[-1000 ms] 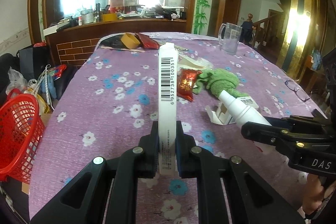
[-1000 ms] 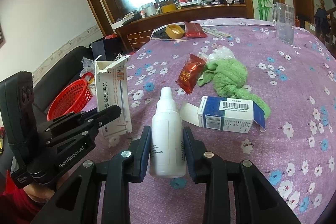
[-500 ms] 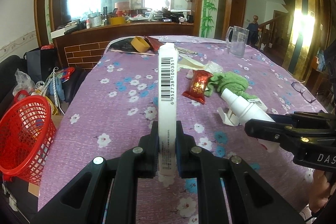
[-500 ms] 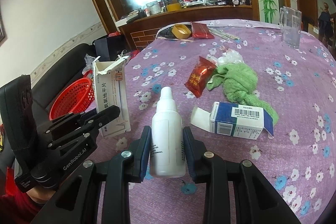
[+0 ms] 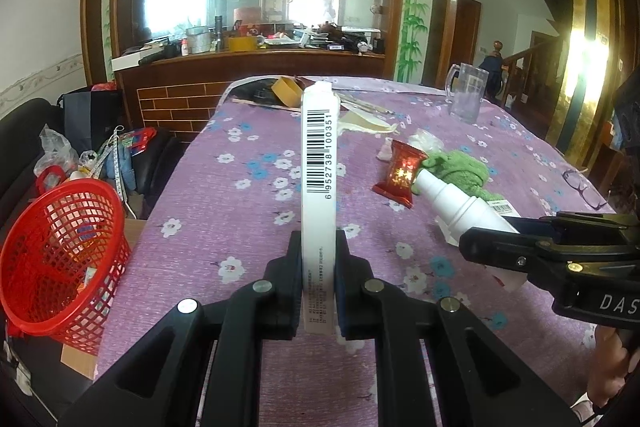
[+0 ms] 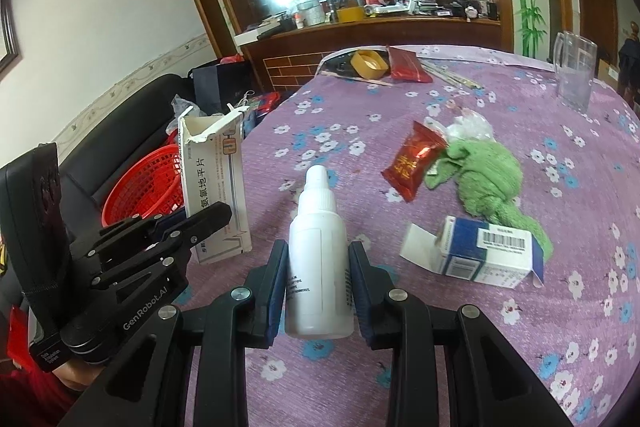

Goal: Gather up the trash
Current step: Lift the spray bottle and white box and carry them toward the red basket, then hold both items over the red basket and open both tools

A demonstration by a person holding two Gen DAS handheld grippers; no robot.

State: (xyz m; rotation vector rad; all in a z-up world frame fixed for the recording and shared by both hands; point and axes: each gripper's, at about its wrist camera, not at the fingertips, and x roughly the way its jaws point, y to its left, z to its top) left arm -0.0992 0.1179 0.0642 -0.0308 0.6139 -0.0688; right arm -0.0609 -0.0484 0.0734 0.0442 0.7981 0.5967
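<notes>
My left gripper [image 5: 319, 281] is shut on a flattened white medicine carton [image 5: 318, 163] with a barcode, held upright above the purple floral tablecloth [image 5: 240, 227]. The same carton [image 6: 214, 187] and left gripper [image 6: 216, 217] appear at the left of the right wrist view. My right gripper [image 6: 319, 281] is shut on a white plastic bottle [image 6: 318, 251], cap pointing away; in the left wrist view that bottle [image 5: 456, 203] sticks out of the right gripper [image 5: 476, 245]. A red mesh basket [image 5: 56, 251] stands off the table's left edge.
On the table lie a red snack wrapper [image 6: 414, 165], a green cloth [image 6: 486, 179], a blue-and-white box [image 6: 484, 255], crumpled clear plastic [image 6: 468, 125], a glass mug [image 6: 574, 71], a tape roll [image 6: 370, 63] and glasses [image 5: 584, 183]. Bags and a dark sofa [image 6: 132, 115] crowd the left.
Both grippers drew back and slightly up with their items, so the table objects look farther away. The red basket shows more fully at the left. Both grips are unchanged.
</notes>
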